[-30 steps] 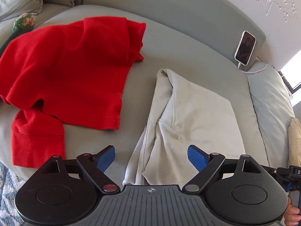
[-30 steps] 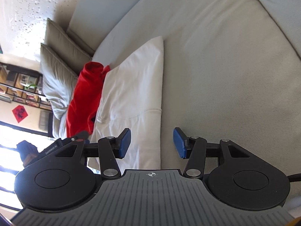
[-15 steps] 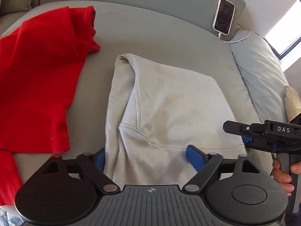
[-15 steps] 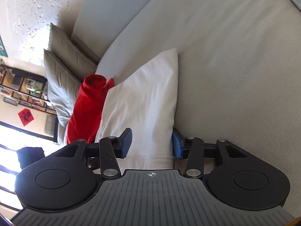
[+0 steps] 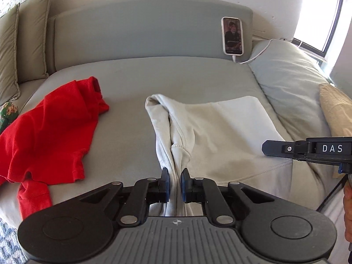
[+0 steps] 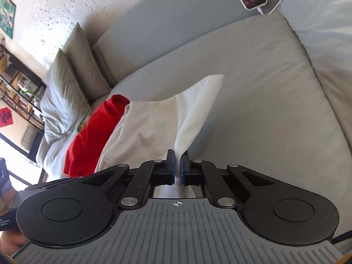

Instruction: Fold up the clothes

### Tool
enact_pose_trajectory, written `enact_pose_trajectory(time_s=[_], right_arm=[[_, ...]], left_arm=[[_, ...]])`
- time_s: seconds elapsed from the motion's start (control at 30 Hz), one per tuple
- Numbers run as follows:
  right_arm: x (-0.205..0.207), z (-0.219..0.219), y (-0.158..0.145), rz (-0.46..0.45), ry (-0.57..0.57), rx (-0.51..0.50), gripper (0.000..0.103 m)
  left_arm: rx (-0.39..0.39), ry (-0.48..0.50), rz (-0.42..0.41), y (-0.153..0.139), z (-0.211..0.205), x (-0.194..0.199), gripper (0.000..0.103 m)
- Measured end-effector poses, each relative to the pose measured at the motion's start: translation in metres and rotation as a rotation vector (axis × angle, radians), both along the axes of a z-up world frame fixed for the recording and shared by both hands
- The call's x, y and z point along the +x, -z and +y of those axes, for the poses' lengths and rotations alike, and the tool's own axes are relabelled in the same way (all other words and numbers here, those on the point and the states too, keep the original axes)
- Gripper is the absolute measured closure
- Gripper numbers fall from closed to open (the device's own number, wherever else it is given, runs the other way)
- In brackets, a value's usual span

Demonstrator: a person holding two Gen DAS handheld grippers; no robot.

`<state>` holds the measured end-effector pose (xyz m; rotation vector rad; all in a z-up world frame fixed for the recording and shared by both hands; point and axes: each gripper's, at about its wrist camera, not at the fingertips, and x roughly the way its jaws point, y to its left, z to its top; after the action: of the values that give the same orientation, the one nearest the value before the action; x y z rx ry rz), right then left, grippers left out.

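Note:
A pale grey sweatshirt [image 5: 222,132] lies half-folded on the grey sofa seat [image 5: 132,88]. My left gripper [image 5: 175,183] is shut on its near left edge, the cloth bunched between the blue pads. My right gripper [image 6: 178,167] is shut on the near right corner of the same sweatshirt [image 6: 154,127] and lifts it into a raised fold. The right gripper also shows at the right edge of the left wrist view [image 5: 308,149]. A red garment [image 5: 48,132] lies crumpled to the left on the seat; it also shows in the right wrist view [image 6: 92,136].
A phone [image 5: 232,36] on a white cable leans against the sofa back. Cushions [image 5: 22,44] stand at the far left, a light cushion [image 5: 290,83] at the right. A small patterned object [image 5: 8,113] lies at the left edge. A shelf [image 6: 19,83] stands beyond the sofa.
Both grippers have closed on the sweatshirt's near edge, each on its own side. The cloth now rises in folds between the pads, and both views have tilted up toward the sofa back.

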<state>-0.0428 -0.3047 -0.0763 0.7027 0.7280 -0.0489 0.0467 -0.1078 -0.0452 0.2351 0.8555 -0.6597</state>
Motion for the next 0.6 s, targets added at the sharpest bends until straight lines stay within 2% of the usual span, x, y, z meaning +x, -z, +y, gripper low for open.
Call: enact_pose_trajectory(time_s=[0.13,0.33,0.6], right_arm=[[-0.048,-0.021,-0.025,-0.015,0.065,0.008,0.099],[-0.11,-0.064,-0.052,-0.035,0.177,0.008,0.099],[-0.182,-0.127,-0.09,-0.104,0.328,-0.026,0.099]], left_arm=[[-0.05,0.069,0.003,-0.014,-0.018,-0.03,0.095],[-0.109,0.16,0.071,-0.028,-0.056,-0.062,0.095],[-0.193,0.301,-0.021,-0.07,-0.129,-0.112,0.095]])
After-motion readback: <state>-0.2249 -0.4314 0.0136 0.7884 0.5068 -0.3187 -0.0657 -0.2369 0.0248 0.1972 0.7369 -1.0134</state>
